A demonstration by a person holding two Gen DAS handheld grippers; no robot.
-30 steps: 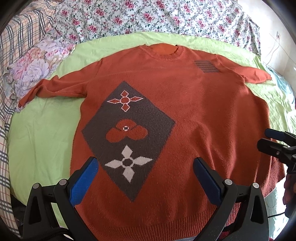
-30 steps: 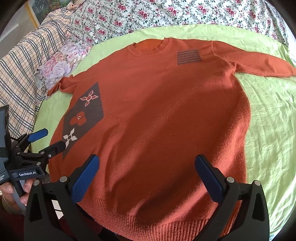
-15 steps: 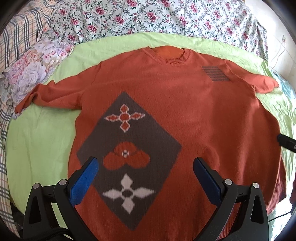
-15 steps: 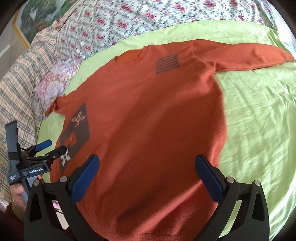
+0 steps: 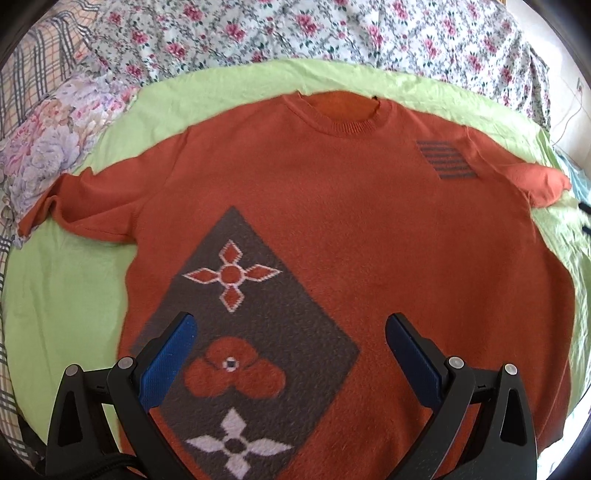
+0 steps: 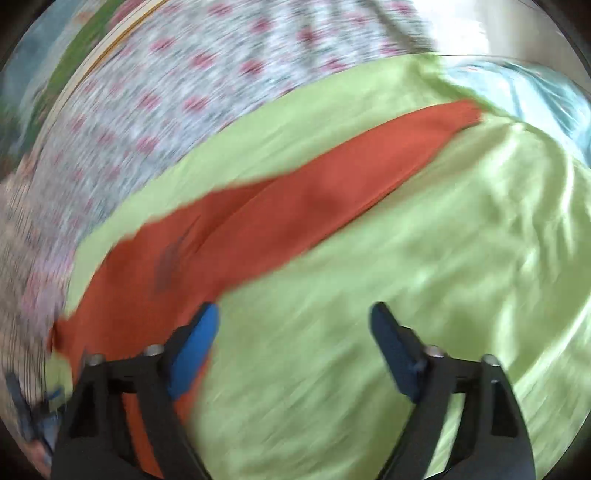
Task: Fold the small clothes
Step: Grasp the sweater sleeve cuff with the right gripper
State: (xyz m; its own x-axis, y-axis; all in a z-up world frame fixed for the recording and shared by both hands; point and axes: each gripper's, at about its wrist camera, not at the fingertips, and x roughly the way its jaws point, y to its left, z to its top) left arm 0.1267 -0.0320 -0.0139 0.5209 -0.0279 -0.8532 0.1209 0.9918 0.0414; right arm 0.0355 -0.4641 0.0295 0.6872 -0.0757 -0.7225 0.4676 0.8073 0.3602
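Observation:
An orange knitted sweater (image 5: 351,229) lies flat, front up, on a light green sheet (image 5: 62,295). It bears a grey diamond with flower motifs (image 5: 240,332) and a striped grey patch (image 5: 445,160). My left gripper (image 5: 290,338) hovers over the diamond, open, nothing between its blue pads. The right wrist view is blurred: my right gripper (image 6: 295,325) hangs above the green sheet (image 6: 406,266) beside the sweater's long right sleeve (image 6: 332,199); its jaws are closing with nothing between them.
Floral bedding (image 5: 295,33) lies behind the sheet, a flowered pillow (image 5: 48,140) and plaid cloth (image 5: 22,74) at the left. Pale blue fabric (image 6: 535,96) lies beyond the sleeve's cuff. A dark tip of the other tool (image 5: 585,218) shows at the right edge.
My left gripper moved up over the sweater, from the hem to the diamond. My right gripper swung fast to the right, off the body to the sheet beside the sleeve, rolling, and its jaws narrowed.

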